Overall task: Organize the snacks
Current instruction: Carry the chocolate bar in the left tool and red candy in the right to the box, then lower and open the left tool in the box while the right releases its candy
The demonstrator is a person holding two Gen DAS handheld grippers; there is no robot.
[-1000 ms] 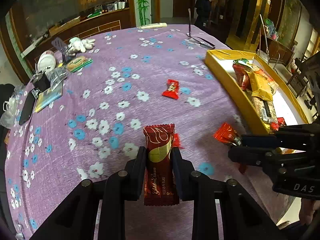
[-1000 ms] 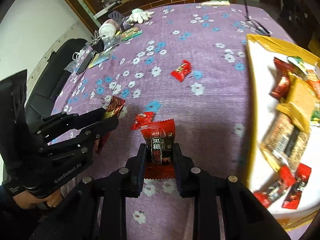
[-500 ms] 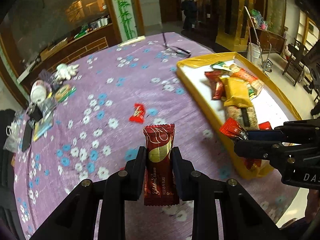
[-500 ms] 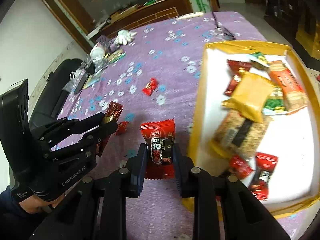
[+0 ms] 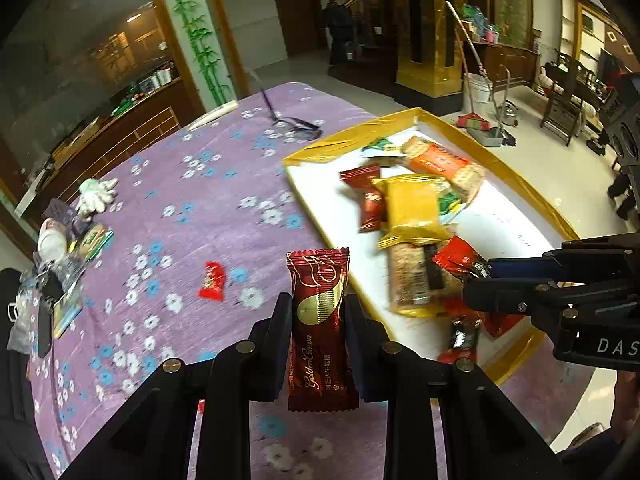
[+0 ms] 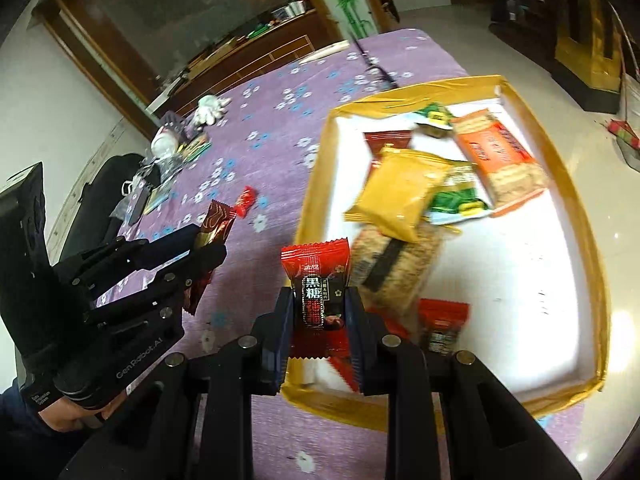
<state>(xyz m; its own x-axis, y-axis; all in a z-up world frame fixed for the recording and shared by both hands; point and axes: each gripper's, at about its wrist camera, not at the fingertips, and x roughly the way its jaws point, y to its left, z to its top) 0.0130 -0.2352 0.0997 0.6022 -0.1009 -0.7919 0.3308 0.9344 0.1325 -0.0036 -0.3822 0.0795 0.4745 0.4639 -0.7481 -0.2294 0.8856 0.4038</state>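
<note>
Here the left tool (image 5: 317, 316) pinches a dark red snack (image 5: 319, 320) above the purple flowered counter (image 5: 192, 216). The right tool (image 6: 319, 320) grips a bright red candy (image 6: 316, 292) over the yellow tray (image 6: 316, 184). Around it, a shiny tiled floor (image 5: 436, 116).

The dark red bar (image 5: 319, 328), centre of the left view, reads "Golden Crown". Lower right, the right gripper (image 5: 472, 284) shows "DAS" — cut off. In the right view, the red candy (image 6: 318, 300) bears "黑糖"; the left gripper (image 6: 208, 248) body, lower left, reads "GenRobot.AI".
</note>
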